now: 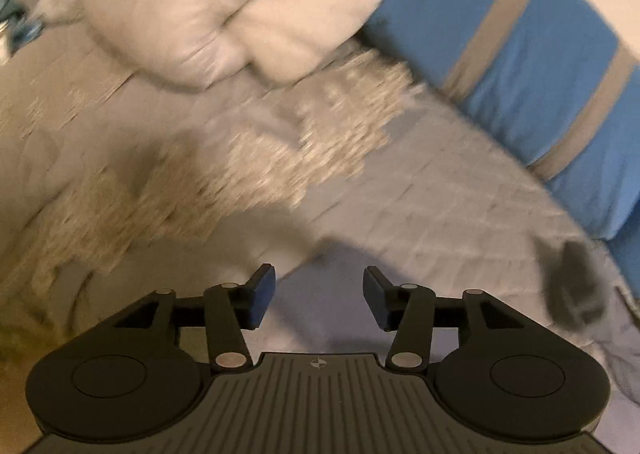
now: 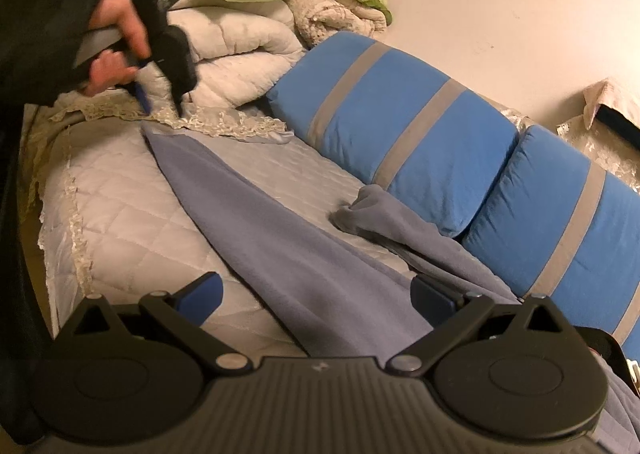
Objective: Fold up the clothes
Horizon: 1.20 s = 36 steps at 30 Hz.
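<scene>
quilted bed [image 2: 120, 206], blue garment [image 2: 280, 246] between open right tongs [image 2: 316, 296], left tongs [image 1: 319, 296] open, empty

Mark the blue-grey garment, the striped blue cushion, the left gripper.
blue-grey garment [image 2: 280, 230], right wrist view, flat middle.
striped blue cushion [image 2: 400, 122], right wrist view, blue front face.
left gripper [image 1: 319, 300], left wrist view, between fingertips.

Grey-blue fleece garment [image 2: 288, 254] lies spread flat on the quilted bed cover, running as a long band from about 10 o'clock down to 5 o'clock in the right wrist view. One bunched, rumpled end [image 2: 360, 210] sits near 3 o'clock, just beside the blue striped cushions.
</scene>
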### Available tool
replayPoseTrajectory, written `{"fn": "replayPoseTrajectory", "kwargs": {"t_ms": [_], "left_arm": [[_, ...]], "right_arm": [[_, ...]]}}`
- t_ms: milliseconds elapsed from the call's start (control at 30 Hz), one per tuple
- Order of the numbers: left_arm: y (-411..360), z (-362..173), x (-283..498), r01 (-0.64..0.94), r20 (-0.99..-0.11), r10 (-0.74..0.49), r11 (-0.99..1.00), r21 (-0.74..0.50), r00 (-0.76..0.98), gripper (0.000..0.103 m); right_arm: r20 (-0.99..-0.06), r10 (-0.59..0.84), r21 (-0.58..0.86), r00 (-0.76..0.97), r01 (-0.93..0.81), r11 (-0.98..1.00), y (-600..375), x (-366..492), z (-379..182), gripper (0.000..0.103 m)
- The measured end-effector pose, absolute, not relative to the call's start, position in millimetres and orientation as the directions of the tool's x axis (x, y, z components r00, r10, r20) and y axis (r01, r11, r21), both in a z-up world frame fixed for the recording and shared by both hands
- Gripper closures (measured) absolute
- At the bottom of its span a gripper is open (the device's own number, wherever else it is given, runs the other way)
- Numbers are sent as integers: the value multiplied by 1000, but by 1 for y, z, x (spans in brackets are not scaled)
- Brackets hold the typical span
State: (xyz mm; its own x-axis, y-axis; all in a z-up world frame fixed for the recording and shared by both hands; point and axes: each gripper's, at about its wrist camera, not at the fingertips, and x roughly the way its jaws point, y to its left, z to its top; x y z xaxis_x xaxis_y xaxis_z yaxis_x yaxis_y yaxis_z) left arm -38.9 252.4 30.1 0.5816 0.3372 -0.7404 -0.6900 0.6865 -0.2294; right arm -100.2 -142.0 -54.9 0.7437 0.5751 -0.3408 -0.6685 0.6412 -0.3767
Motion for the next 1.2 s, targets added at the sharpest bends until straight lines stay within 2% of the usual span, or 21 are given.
{"fn": "replayPoseTrajectory", "kwargs": {"t_ms": [133, 200, 367, 433, 500, 533, 767, 933, 1033, 1100, 1200], "left_arm": [[260, 30, -19, -646, -699, 333, 725, -239, 633, 55], [264, 25, -5, -641, -710, 334, 737, -213, 620, 55], [278, 0, 14, -627, -764, 248, 738, -250, 595, 56], [280, -10, 19, -636, -797, 238, 738, -224, 556, 65], [277, -12, 20, -633, -798, 275, 756, -166, 537, 100], [278, -11, 19, -635, -791, 281, 754, -168, 544, 101], [282, 3, 6, -615, -669, 337, 755, -228, 663, 101], [282, -3, 21, -622, -684, 359, 762, -179, 636, 98], [284, 1, 20, -674, -671, 437, 728, -126, 598, 94], [287, 4, 15, -682, -657, 445, 717, -146, 609, 79], [288, 9, 10, -677, -640, 433, 710, -191, 635, 64]], "right_arm": [[-340, 582, -376, 739, -674, 636, -142, -101, -55, 0], [-341, 583, -373, 738, -675, 636, -142, -100, -54, 0], [-342, 582, -358, 738, -675, 646, -142, -96, -54, 0], [-342, 584, -350, 736, -676, 648, -142, -94, -53, 0], [-342, 589, -343, 733, -680, 648, -142, -94, -52, 0], [-342, 591, -340, 731, -682, 647, -142, -94, -52, 0], [-342, 591, -344, 731, -683, 645, -142, -93, -52, 0], [-351, 580, -353, 735, -678, 645, -142, -92, -55, 0], [-351, 574, -353, 740, -672, 651, -141, -91, -55, 0], [-352, 569, -354, 743, -668, 655, -141, -90, -54, 0], [-350, 562, -359, 750, -661, 658, -141, -91, -55, 0]]}}
